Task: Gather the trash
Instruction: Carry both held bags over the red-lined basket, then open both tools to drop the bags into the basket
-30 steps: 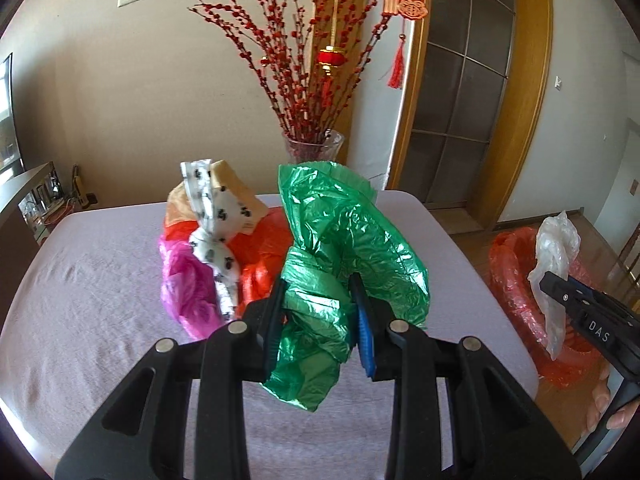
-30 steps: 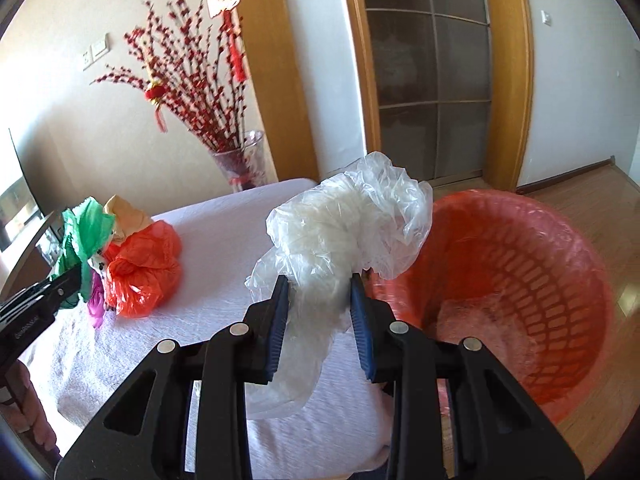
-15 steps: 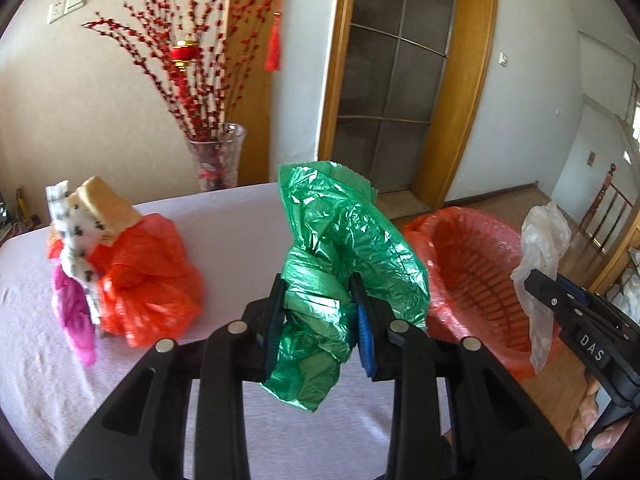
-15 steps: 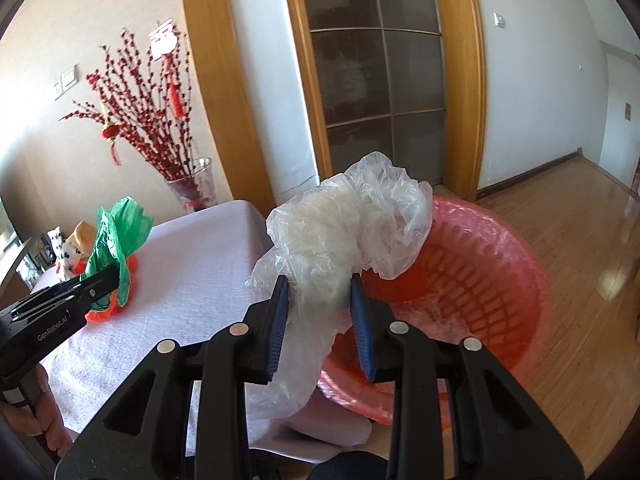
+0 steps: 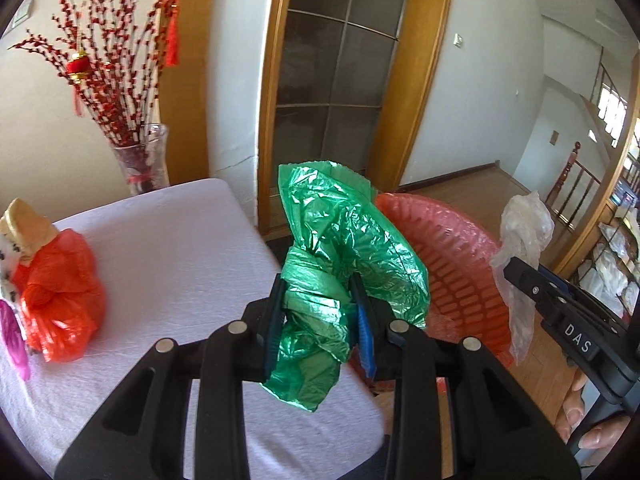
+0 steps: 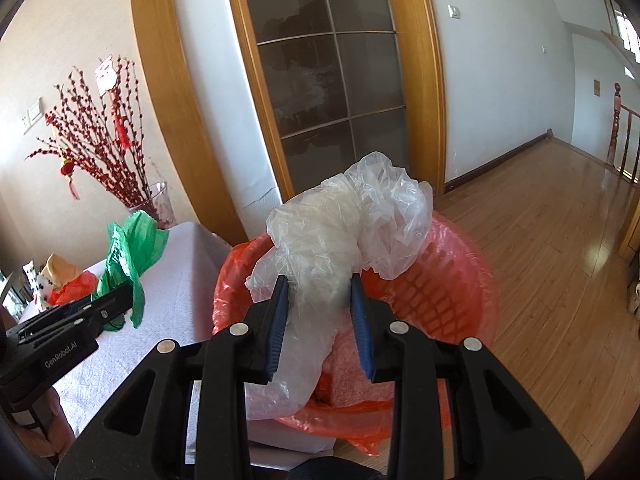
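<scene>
My left gripper is shut on a crumpled green plastic bag, held above the table's right edge beside the red basket. My right gripper is shut on a crumpled clear plastic bag, held over the red basket, which is lined with a red bag. In the left wrist view the right gripper holds the clear bag at the right. In the right wrist view the left gripper holds the green bag at the left.
On the white table lie an orange bag, a pink bag and a tan and spotted wrapper. A glass vase with red branches stands at the table's back. A wooden door frame and wooden floor lie beyond.
Both grippers have swung right, away from the pile on the table toward the red basket. The right gripper now hangs over the basket. Both still hold their bags.
</scene>
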`<state>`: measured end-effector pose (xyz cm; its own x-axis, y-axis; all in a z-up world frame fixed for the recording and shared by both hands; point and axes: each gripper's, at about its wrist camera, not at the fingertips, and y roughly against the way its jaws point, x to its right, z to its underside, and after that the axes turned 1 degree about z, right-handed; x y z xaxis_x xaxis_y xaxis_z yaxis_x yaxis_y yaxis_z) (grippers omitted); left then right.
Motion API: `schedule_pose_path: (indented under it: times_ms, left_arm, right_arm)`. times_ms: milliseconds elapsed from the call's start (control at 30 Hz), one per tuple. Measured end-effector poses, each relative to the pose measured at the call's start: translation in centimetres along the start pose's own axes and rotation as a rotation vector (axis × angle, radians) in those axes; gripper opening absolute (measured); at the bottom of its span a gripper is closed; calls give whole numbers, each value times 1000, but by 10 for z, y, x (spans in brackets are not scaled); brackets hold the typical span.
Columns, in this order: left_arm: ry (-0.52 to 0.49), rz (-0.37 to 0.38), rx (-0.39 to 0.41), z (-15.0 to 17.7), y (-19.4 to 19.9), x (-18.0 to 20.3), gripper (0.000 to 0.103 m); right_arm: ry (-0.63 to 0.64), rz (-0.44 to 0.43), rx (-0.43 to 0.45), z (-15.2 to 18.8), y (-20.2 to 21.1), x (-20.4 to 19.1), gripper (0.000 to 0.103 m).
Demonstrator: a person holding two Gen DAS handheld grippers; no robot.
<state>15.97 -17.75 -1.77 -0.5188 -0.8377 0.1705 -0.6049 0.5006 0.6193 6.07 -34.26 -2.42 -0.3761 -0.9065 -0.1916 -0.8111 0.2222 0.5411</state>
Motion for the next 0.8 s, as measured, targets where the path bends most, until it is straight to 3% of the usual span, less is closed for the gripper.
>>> schedule_pose_path:
  times_ms: [533, 800]
  left_arm:
    - [-19, 158, -87, -19, -59, 48, 32]
    - [-26, 147, -117, -16, -77, 54, 46]
  right_arm:
    - [-17, 33, 28, -21, -14, 29, 35]
    - [-46, 35, 9, -21, -22, 38, 44]
